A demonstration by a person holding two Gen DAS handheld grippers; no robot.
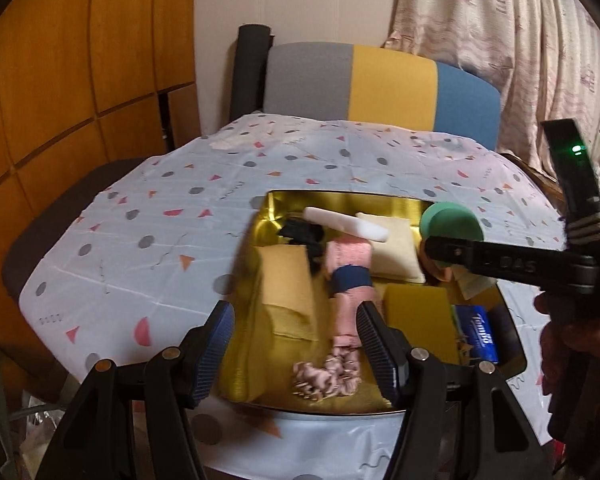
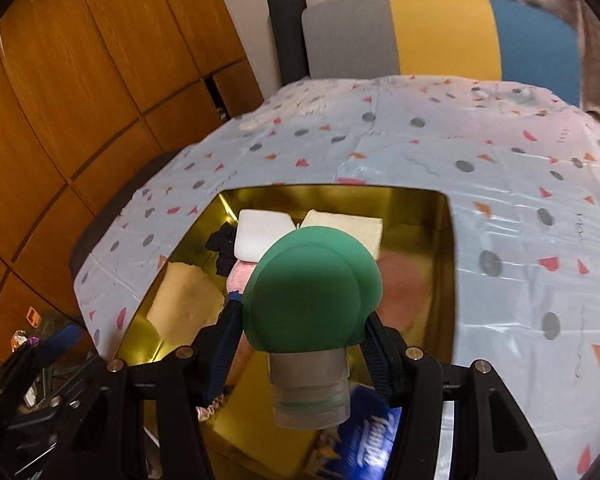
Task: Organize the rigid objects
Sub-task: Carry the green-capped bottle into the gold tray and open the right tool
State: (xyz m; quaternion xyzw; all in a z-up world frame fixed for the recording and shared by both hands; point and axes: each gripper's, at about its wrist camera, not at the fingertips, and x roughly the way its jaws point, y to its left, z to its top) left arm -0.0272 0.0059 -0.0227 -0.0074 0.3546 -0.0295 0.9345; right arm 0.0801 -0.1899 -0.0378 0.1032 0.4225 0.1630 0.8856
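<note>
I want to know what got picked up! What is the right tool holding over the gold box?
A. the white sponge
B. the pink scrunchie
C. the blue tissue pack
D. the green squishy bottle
D: in the right wrist view, the right tool has its two fingers closed against the sides of the green squishy bottle, held above the gold box, while the other things lie inside the box.

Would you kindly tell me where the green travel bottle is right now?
The green travel bottle sits between the right gripper fingers, above the gold tray, over its right side near the cream cushion.
</note>
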